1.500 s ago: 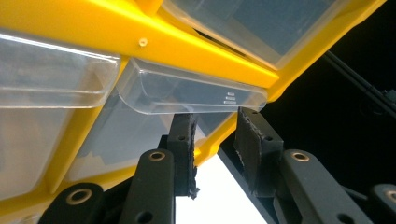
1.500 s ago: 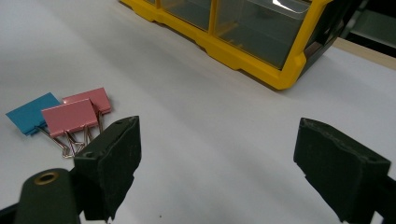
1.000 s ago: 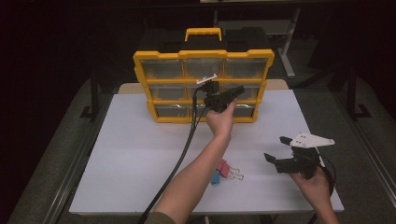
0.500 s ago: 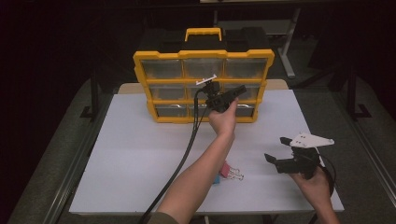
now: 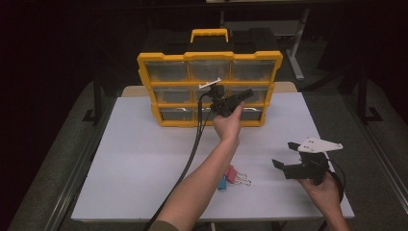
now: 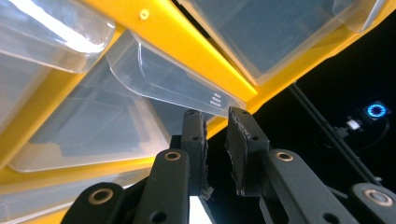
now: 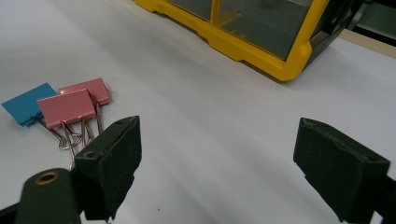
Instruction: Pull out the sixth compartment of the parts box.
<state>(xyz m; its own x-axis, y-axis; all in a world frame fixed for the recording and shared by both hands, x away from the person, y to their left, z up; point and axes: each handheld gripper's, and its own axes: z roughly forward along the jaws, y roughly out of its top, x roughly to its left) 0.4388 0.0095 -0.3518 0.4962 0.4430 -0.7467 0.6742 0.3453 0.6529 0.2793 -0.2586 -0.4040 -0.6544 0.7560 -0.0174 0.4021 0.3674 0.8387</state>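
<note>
A yellow organiser cabinet (image 5: 210, 56) with clear drawers stands at the back of the white table (image 5: 144, 159). My left gripper (image 5: 248, 93) reaches the middle row's right-hand drawer. In the left gripper view its jaws (image 6: 215, 114) have just been closing and now stand narrow, with the clear handle lip (image 6: 177, 86) of that drawer caught at their tips. My right gripper (image 5: 284, 154) hovers open over the table's front right, nothing between its fingers (image 7: 217, 140). Pink binder clips (image 7: 70, 107) and a blue one (image 7: 25, 105) lie to its left.
The binder clips (image 5: 233, 175) lie beside the left forearm, near the table's front. The left gripper's cable (image 5: 192, 144) trails back across the table. The cabinet's yellow corner (image 7: 280, 70) stands beyond the right gripper. Dark floor and metal stands surround the table.
</note>
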